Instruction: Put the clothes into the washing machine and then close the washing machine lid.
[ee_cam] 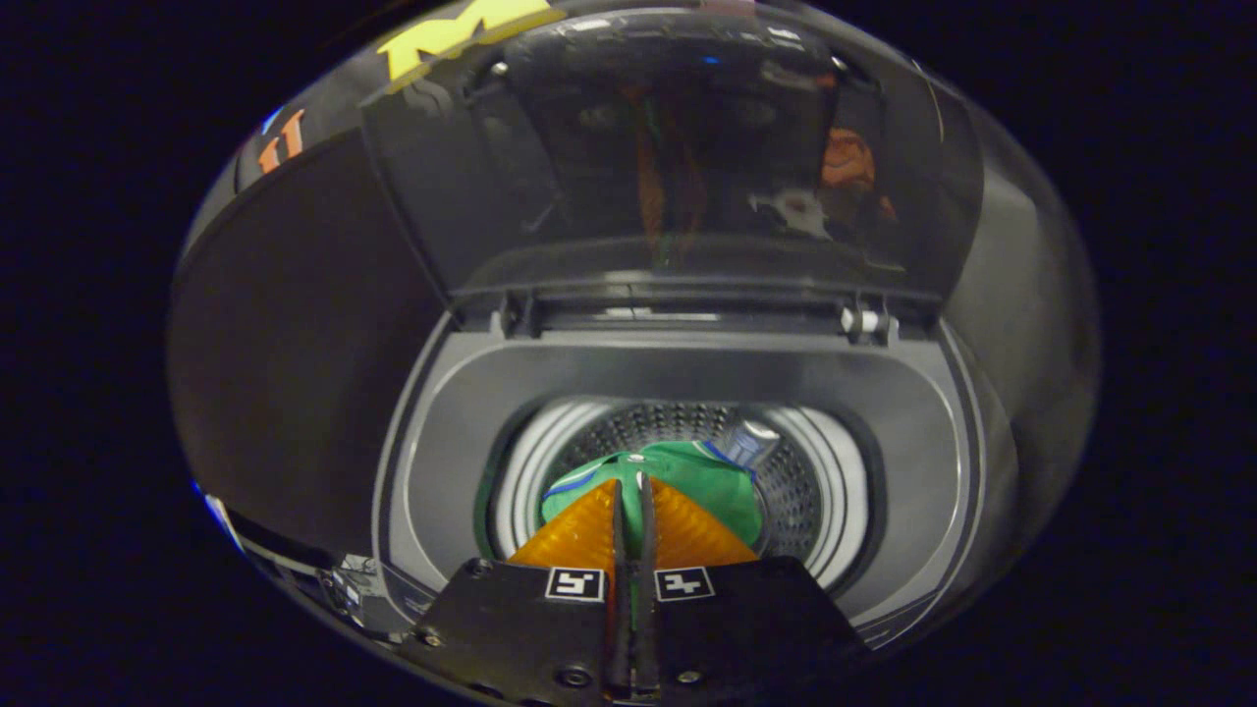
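The gripper (630, 483) points down into the open top of the washing machine (678, 368), its two orange fingers (579, 535) drawn close together with only a thin slit between them. A green garment (722, 491) with a blue and white edge lies in the drum (800, 486) just ahead of and under the fingertips; a little green shows in the slit, but whether the fingers actually pinch the cloth cannot be told. The drum's holed metal wall curves round behind the garment, and a pale bluish-grey object (743, 442), too unclear to name, rests against that wall beyond the green cloth. The lid (668, 157) stands raised on its hinges (864, 320) at the far side of the opening, dark and glossy with reflections
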`<state>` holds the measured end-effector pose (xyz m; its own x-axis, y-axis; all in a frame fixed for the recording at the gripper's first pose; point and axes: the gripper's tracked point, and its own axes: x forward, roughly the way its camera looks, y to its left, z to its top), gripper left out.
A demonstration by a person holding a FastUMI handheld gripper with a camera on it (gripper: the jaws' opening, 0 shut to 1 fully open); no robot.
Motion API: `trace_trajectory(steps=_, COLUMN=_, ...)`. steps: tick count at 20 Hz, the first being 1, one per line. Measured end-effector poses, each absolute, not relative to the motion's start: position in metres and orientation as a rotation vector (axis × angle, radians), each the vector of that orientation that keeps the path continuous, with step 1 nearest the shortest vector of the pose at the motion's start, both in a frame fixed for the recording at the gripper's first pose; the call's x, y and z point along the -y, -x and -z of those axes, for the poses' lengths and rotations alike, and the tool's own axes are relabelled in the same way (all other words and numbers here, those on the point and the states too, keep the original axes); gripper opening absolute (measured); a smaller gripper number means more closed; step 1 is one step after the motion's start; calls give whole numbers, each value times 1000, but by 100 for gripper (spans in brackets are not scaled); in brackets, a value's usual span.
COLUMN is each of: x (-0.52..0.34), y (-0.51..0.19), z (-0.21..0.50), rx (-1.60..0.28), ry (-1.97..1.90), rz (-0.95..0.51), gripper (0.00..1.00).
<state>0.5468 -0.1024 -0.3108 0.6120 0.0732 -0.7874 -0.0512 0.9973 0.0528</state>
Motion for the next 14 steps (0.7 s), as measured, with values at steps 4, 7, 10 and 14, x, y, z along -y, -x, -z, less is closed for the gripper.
trace_trajectory(steps=4, x=109, y=-537, z=343, rx=-1022, ry=-125, rz=14, gripper=6)
trace_trajectory(steps=7, x=113, y=-533, z=351, rx=-1059, ry=-129, rz=47, gripper=6)
trace_trajectory(steps=10, x=113, y=-533, z=350, rx=-1055, ry=-119, rz=56, gripper=6)
trace_trajectory(steps=14, x=115, y=-532, z=349, rx=-1045, ry=-114, rz=89, gripper=6)
